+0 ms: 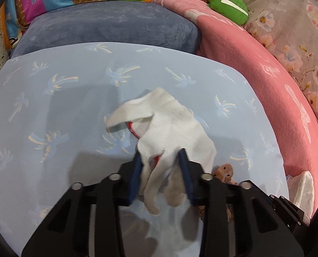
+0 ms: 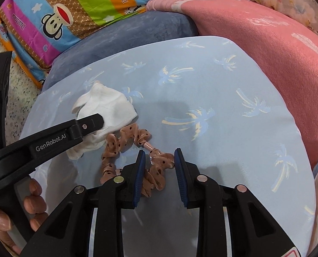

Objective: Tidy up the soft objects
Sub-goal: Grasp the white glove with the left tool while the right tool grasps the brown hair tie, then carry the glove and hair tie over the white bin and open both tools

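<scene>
Our left gripper (image 1: pixel 161 156) is pinched on the white sock (image 1: pixel 171 128): both blue pads (image 1: pixel 137 171) press the cloth near its red-trimmed cuff, and the sock's toe end trails up and away from the jaws across the blue palm-print pad (image 1: pixel 52 107). Part of the sock hangs bunched down between the fingers.

Our right gripper (image 2: pixel 160 156) stands partly spread, straddling the brown dotted scrunchie (image 2: pixel 124 147). One stretch of the loop lies between the pads, close to the right one, but we judge no firm squeeze yet. The scrunchie's long axis runs from the jaws up and leftward, toward the sock, which it nearly touches.

Both things sit toward the pad's near edge, the sock left of the scrunchie. The right gripper is plainly the nearer to the scrunchie; the left is already busy. The next move, we think, turns on closing the right jaws across that one strand, not the whole loop.

Beyond the pad's far edge lie a grey-blue cushion (image 1: pixel 116 27) and a pink blanket (image 1: pixel 276 85).
</scene>
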Tool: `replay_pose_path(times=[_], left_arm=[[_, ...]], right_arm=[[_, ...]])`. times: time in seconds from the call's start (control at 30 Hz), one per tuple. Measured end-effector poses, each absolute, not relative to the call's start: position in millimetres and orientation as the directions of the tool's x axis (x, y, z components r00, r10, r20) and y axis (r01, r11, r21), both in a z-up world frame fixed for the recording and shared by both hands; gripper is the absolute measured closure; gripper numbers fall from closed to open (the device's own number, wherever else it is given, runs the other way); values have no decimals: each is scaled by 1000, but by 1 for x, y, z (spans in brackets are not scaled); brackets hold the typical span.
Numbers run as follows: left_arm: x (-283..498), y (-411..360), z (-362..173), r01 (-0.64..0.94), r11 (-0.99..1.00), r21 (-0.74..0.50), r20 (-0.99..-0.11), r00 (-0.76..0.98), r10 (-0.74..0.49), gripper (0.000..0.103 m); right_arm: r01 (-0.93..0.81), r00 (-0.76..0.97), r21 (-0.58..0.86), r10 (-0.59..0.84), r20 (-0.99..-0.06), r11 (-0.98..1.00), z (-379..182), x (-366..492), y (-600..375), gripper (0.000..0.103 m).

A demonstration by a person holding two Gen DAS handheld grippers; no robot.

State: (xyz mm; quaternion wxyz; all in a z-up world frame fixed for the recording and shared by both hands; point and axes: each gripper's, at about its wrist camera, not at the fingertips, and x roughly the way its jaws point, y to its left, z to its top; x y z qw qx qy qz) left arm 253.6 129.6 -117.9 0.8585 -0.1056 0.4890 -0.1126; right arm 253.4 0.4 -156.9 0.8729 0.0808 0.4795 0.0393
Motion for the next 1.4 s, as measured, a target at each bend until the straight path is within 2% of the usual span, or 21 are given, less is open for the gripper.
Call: replay_pose_path(times=[0.07, 0.17, 0.67, 1.4], left_arm=[[251, 129, -117, 89, 953, -289, -818, 495, -294, 84], [245, 127, -114, 93, 950, -298, -816, 491, -304, 87], [201, 98, -71, 148, 943, -298, -782, 529, -330, 87], [130, 34, 2, 299, 916, -266, -683, 612, -398, 87]], right_arm=[[9, 529, 192, 158, -834, 981, -157, 251, -1, 88], [16, 518, 224, 184, -836, 974, -156, 245, -5, 92], [27, 586, 279, 211, -782, 960, -104, 188, -27, 92], [69, 733, 292, 150, -663, 954, -18, 96, -93, 92]])
